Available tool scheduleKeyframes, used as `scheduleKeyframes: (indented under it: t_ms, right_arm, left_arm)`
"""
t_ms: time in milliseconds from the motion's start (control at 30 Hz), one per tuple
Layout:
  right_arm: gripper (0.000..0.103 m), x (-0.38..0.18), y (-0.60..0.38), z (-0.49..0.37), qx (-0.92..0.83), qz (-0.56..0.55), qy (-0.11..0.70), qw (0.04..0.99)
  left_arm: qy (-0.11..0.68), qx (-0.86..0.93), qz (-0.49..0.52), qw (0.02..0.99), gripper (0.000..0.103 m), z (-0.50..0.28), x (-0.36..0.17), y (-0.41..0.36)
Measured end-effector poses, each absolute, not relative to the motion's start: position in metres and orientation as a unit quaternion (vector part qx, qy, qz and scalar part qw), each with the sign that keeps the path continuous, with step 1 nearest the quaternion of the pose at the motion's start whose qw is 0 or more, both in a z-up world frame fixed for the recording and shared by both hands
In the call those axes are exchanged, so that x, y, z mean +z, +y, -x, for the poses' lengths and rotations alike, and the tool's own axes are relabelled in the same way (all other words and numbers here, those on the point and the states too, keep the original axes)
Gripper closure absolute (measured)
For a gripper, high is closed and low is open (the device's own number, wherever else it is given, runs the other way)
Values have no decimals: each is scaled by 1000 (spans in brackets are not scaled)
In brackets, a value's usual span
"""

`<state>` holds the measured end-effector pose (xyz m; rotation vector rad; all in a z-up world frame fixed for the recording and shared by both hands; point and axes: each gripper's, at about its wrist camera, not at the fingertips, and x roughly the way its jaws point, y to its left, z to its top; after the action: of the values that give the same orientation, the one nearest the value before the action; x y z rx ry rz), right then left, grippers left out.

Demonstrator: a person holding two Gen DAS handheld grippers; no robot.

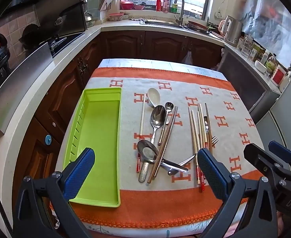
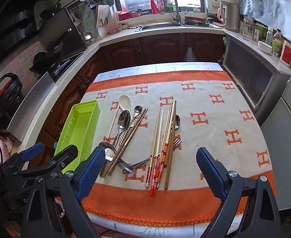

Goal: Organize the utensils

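Through the left wrist camera, my left gripper [image 1: 146, 170] hangs over the near edge of the bench [image 1: 234, 107] with its jaws spread wide and nothing between the pads. The green tray [image 1: 97, 138] lies on the left side of the cloth, long axis running near to far, and I can see no utensil in it. Just right of the tray sits the first heap: a white spoon [image 1: 153, 97] at the far end, a large steel spoon [image 1: 157, 119], a small spoon [image 1: 168, 107] beside it, a ladle [image 1: 147, 152] nearer to me, and dark chopsticks [image 1: 165, 138] crossing over them. Further right lies a bundle of pale chopsticks [image 1: 196, 130] with a fork [image 1: 214, 139] touching its right side. My right gripper [image 1: 272, 158] shows at the right edge.

Through the right wrist camera, the right gripper [image 2: 151, 170] also stands with jaws wide and empty, above the near orange band. The pale chopsticks [image 2: 161, 138] with red-banded ends lie straight ahead, the fork [image 2: 177, 142] and another spoon [image 2: 176, 122] beside them. The tray [image 2: 79, 130] is off to the left, the left gripper [image 2: 52, 154] in front of it.

By my reckoning nothing is sorted yet: every utensil rests on the cloth, so the whole job remains.
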<state>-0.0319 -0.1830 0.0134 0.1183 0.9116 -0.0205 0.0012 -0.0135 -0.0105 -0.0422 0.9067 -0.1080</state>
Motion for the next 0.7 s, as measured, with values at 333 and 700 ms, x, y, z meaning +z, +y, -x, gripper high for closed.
scheduleKeyframes:
  t_ms: [333, 700]
  right_arm:
    - [9, 12, -183, 35, -7, -63, 440, 896]
    - [9, 9, -187, 36, -7, -74, 449, 891]
  left_arm:
    - [433, -44, 15, 900, 1, 6, -8, -15]
    - [431, -27, -4, 902, 1, 8, -6, -17]
